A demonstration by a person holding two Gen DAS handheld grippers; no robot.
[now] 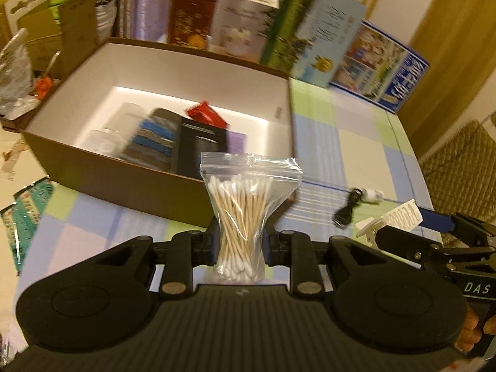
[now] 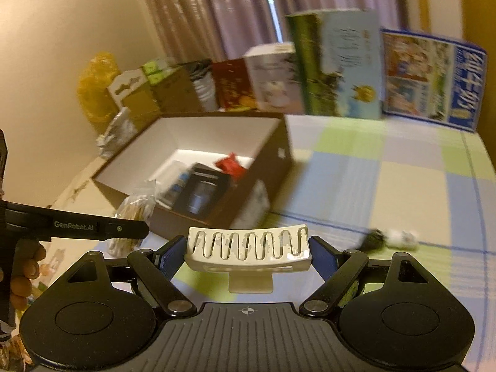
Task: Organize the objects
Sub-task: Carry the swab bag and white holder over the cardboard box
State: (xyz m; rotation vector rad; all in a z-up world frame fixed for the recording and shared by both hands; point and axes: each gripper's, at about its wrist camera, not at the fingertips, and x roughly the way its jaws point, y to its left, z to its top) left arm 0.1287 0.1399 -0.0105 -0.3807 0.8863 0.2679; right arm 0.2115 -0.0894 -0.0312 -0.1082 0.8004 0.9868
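Note:
My left gripper [image 1: 240,241] is shut on a clear zip bag of cotton swabs [image 1: 243,210] and holds it just in front of the near wall of the brown open box [image 1: 130,176]. The box holds a red packet [image 1: 206,114], a dark case [image 1: 201,148] and other blurred items. My right gripper [image 2: 248,249] is shut on a white slotted plastic holder [image 2: 248,248], to the right of the box [image 2: 263,167]. The swab bag [image 2: 135,214] and the left gripper also show in the right wrist view. The white holder [image 1: 400,217] shows at the right of the left wrist view.
A black cable with a white plug [image 1: 356,204] lies on the checked tablecloth [image 1: 356,142] right of the box; it also shows in the right wrist view [image 2: 387,238]. Upright cartons [image 1: 313,28] and a blue one [image 1: 381,68] stand along the back edge. Green packets [image 1: 24,214] lie at the left.

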